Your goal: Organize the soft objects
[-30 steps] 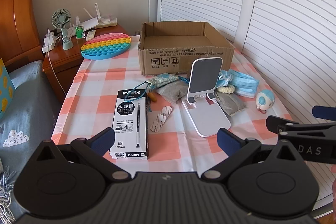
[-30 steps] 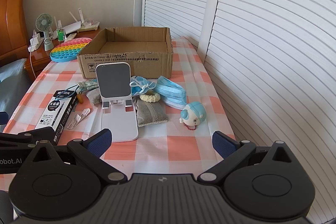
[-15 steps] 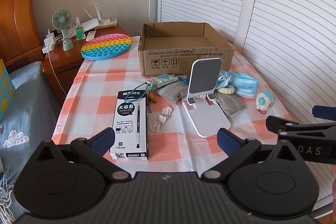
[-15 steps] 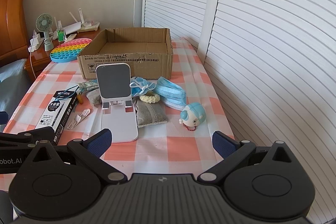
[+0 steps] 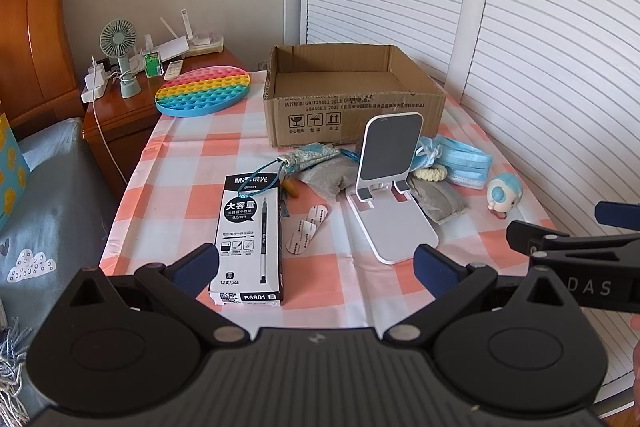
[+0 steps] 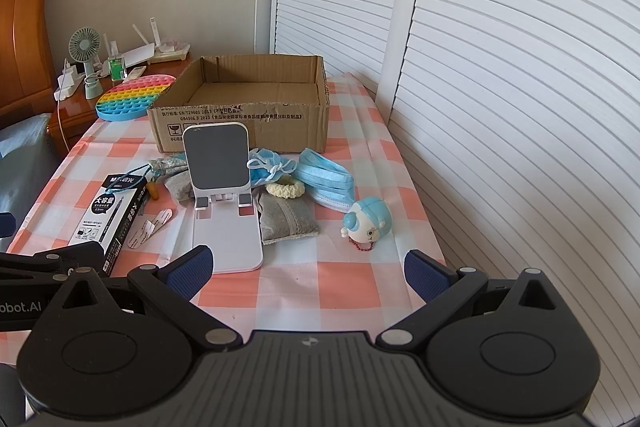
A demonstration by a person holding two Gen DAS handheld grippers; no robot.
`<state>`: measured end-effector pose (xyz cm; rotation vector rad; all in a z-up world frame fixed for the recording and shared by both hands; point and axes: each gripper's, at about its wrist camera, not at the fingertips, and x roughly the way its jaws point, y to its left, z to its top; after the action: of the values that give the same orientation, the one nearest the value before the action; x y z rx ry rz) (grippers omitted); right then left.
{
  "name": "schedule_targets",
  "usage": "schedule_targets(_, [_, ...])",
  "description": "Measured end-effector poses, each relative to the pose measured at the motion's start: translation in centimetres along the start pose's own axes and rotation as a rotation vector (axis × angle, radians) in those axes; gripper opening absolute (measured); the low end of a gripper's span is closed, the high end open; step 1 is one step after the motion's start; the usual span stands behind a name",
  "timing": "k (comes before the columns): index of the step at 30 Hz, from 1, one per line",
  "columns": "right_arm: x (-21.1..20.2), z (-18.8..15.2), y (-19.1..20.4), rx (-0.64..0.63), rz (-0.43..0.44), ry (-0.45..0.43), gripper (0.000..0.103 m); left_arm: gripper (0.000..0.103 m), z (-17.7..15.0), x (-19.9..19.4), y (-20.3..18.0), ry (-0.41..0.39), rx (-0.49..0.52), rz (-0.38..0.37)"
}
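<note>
Both claws wide and empty, left gripper (image 5: 316, 267) and right gripper (image 6: 308, 269) at lower frame; grey pouch (image 6: 286, 219) mid-frame, beside phone stand (image 6: 224, 203), judged light, limp, best pinched across its bulging middle; cardboard box (image 6: 240, 123) behind

Behind phone stand (image 6: 219, 171): grey pouch (image 6: 178, 185) and blue masks (image 6: 270, 166) partly hidden.
Carton (image 6: 240, 115): small print unreadable.
Left of stand: left claw (image 6: 8, 247) cut off by frame edge.
</note>
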<state>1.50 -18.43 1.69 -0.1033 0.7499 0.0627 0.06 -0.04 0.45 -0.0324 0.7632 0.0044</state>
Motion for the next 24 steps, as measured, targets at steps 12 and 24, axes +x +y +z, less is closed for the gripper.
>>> schedule_targets(12, [0.0,0.0,-0.01,0.0,0.001,-0.001,0.103,0.103,0.48,-0.41,0.04,-0.003,-0.001,-0.002])
schedule_targets(24, [-0.12,0.23,0.02,-0.002,0.001,-0.004,0.103,0.103,0.34,-0.49,0.09,-0.008,0.001,-0.001])
